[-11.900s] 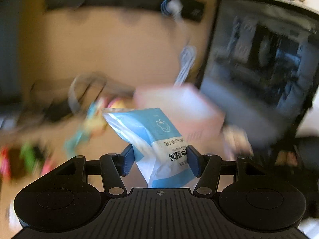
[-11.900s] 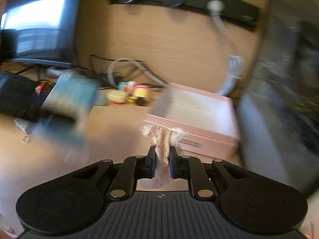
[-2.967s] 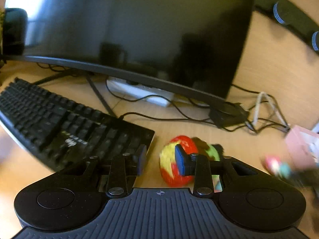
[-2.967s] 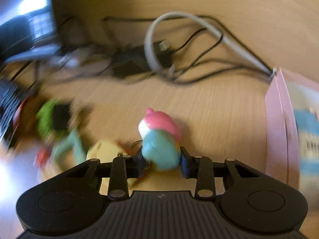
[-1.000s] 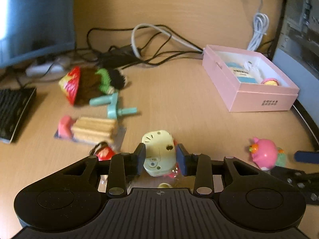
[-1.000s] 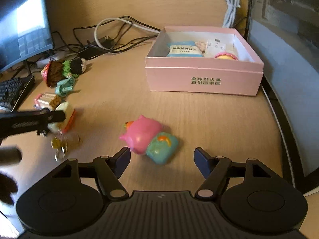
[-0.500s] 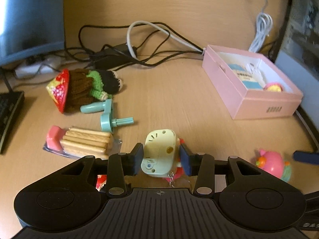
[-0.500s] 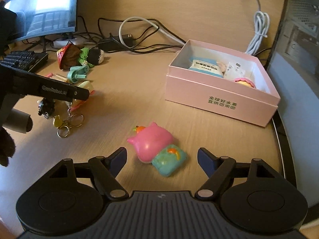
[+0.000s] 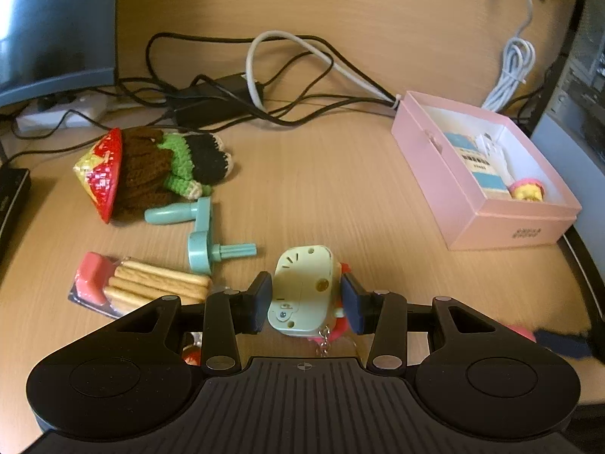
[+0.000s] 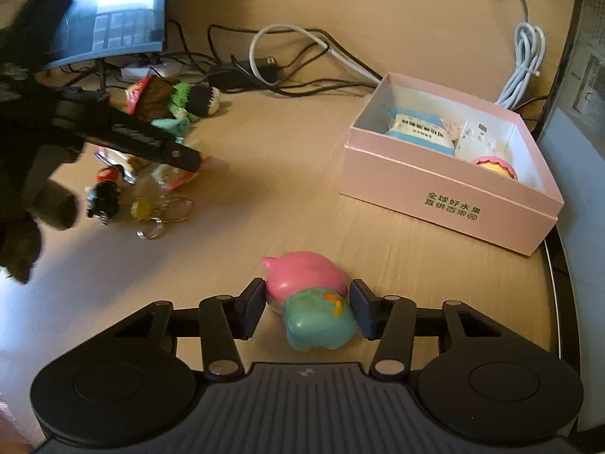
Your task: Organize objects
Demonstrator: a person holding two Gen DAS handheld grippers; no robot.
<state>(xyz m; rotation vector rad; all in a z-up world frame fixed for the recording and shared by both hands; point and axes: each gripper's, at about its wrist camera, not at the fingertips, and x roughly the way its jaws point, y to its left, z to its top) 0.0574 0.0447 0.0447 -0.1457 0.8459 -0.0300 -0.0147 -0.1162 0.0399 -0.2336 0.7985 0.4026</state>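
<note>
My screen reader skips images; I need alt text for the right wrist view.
The right hand-held gripper is closing around a pink and teal toy on a wooden desk. An open pink box holding small items sits beyond, right.

You are at a computer desk, in a home office or study by the look of it. A wooden desktop (image 9: 340, 174) fills both views. At the upper left stands a monitor (image 10: 124, 7) with a lit screen, and a keyboard edge (image 9: 11, 196) shows at the far left. Behind, near the top centre, black and grey cables (image 9: 272, 60) tangle around a power adapter (image 9: 211, 94), with a white power strip (image 9: 56, 113) beside them. At the right edge you see a dark computer case (image 10: 582, 75).
</note>
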